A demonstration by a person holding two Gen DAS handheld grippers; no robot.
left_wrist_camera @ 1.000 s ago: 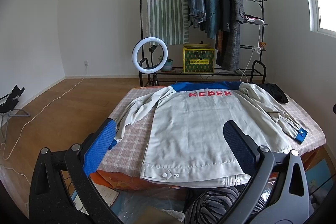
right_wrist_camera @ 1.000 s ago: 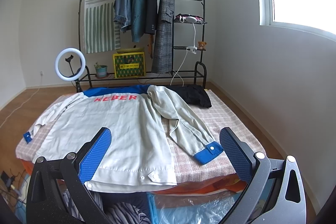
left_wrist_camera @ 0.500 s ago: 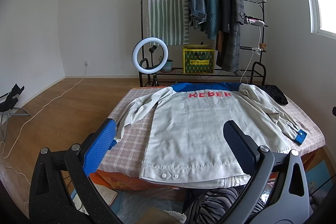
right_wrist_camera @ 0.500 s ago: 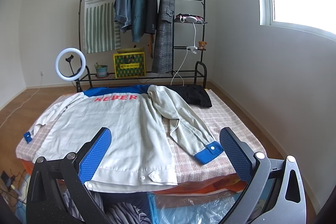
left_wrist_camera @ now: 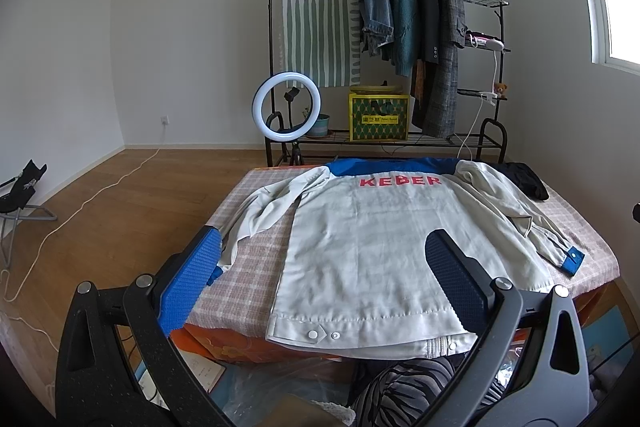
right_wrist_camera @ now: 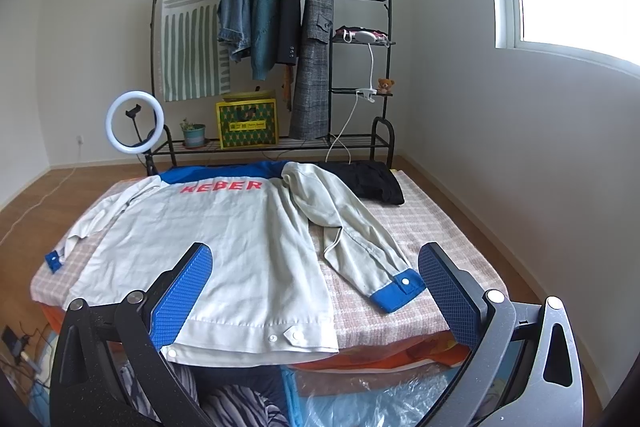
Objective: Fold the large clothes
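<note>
A white-walled room with a wood floor, and against the far wall a black clothes rack [left_wrist_camera: 384, 39] hung with coats. In front of the rack stands the bed [right_wrist_camera: 432, 239] in a checked cover, and nearly all of it is taken up by the jacket [left_wrist_camera: 368, 247] — pale grey, back side up, blue yoke toward the rack, hem at the bed edge nearest me. Its sleeves lie spread to either side of the body, each ending in a blue cuff [right_wrist_camera: 396, 293]. A black garment [right_wrist_camera: 372, 181] is bunched on the bed between the jacket's shoulder and the rack. A ring light [left_wrist_camera: 286, 106] stands just before the rack. My left gripper [left_wrist_camera: 320, 275] hangs above the hem, fingers spread wide, holding nothing; my right gripper [right_wrist_camera: 316, 287] is likewise wide and empty — over the hem corner beside that cuff.
</note>
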